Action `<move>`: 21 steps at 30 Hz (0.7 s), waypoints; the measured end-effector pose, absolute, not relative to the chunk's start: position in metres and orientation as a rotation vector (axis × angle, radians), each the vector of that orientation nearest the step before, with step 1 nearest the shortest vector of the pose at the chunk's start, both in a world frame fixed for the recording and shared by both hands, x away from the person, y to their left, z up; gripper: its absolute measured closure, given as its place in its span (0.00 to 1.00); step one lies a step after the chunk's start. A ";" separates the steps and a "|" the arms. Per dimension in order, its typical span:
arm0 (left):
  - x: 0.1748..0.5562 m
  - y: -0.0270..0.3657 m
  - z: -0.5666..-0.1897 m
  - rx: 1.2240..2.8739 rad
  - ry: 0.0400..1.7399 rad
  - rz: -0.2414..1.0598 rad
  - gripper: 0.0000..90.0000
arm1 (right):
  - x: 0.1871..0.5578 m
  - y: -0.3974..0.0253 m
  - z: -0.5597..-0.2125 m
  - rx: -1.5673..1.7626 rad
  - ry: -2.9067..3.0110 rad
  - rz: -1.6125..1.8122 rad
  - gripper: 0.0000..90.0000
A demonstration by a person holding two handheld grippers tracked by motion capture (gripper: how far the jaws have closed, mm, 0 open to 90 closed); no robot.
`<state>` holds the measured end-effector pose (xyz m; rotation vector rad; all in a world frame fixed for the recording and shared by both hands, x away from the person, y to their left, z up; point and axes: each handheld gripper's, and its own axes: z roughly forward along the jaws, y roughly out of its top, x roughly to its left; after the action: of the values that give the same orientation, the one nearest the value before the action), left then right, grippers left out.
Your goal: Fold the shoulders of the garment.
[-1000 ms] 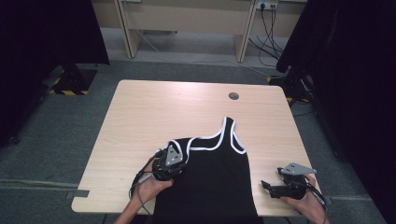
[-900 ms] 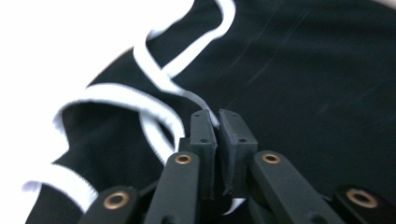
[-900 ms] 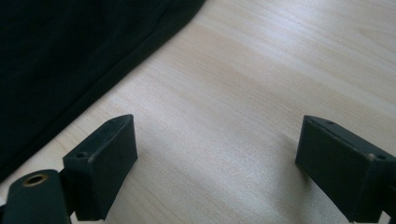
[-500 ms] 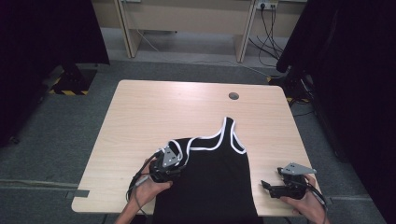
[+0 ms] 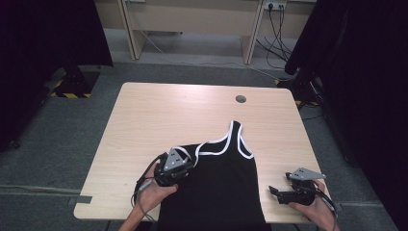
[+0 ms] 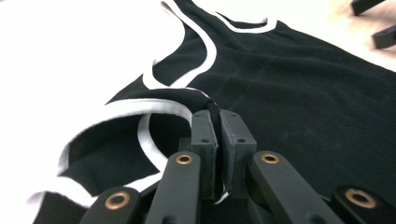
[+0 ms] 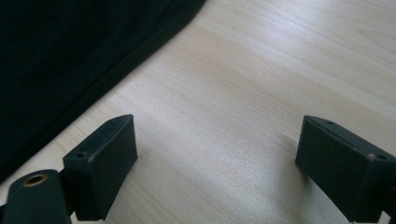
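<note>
My left gripper (image 6: pixel 218 140) has barely moved, still pinching the black white-trimmed tank top (image 5: pixel 219 185); my right gripper (image 7: pixel 215 163) stays spread above the pale wooden counter (image 5: pixel 168 110), grey carpet floor (image 5: pixel 57 139) around.

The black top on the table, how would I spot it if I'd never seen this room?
Find the pale wooden table. On its near half lies a black tank top, spread flat. White trim along neck and armholes marks it out, and the left gripper pinches one strap.
</note>
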<state>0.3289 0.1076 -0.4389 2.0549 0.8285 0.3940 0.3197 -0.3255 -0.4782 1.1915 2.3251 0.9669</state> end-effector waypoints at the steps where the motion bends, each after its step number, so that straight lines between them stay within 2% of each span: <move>1: 0.327 0.108 -0.444 2.067 0.841 0.365 0.85 | 0.320 -0.325 -0.478 1.193 2.325 0.967 0.14; 2: 0.324 0.108 -0.451 2.089 0.846 0.350 0.85 | 0.320 -0.325 -0.478 1.193 2.325 0.967 0.14; 4: 0.319 0.108 -0.461 2.121 0.855 0.334 0.77 | 0.320 -0.325 -0.478 1.191 2.327 0.968 0.14; 6: 0.317 0.110 -0.467 2.116 0.876 0.335 0.67 | 0.321 -0.326 -0.478 1.193 2.329 0.981 0.14; 8: 0.316 0.114 -0.468 2.097 0.911 0.353 0.52 | 0.324 -0.327 -0.476 1.250 2.323 1.014 0.17; 12: 0.314 0.121 -0.467 2.072 0.950 0.379 0.34 | 0.337 -0.327 -0.472 1.290 2.295 1.029 0.19; 17: 0.313 0.126 -0.474 2.085 0.988 0.407 0.23 | 0.358 -0.314 -0.465 1.273 2.275 1.072 0.20; 21: 0.312 0.131 -0.481 2.105 1.014 0.413 0.20 | 0.375 -0.297 -0.462 1.237 2.290 1.083 0.21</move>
<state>0.3121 0.1312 -0.4811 2.1046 1.0145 0.4130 0.3754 -0.2973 -0.4615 1.2374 2.2900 1.0827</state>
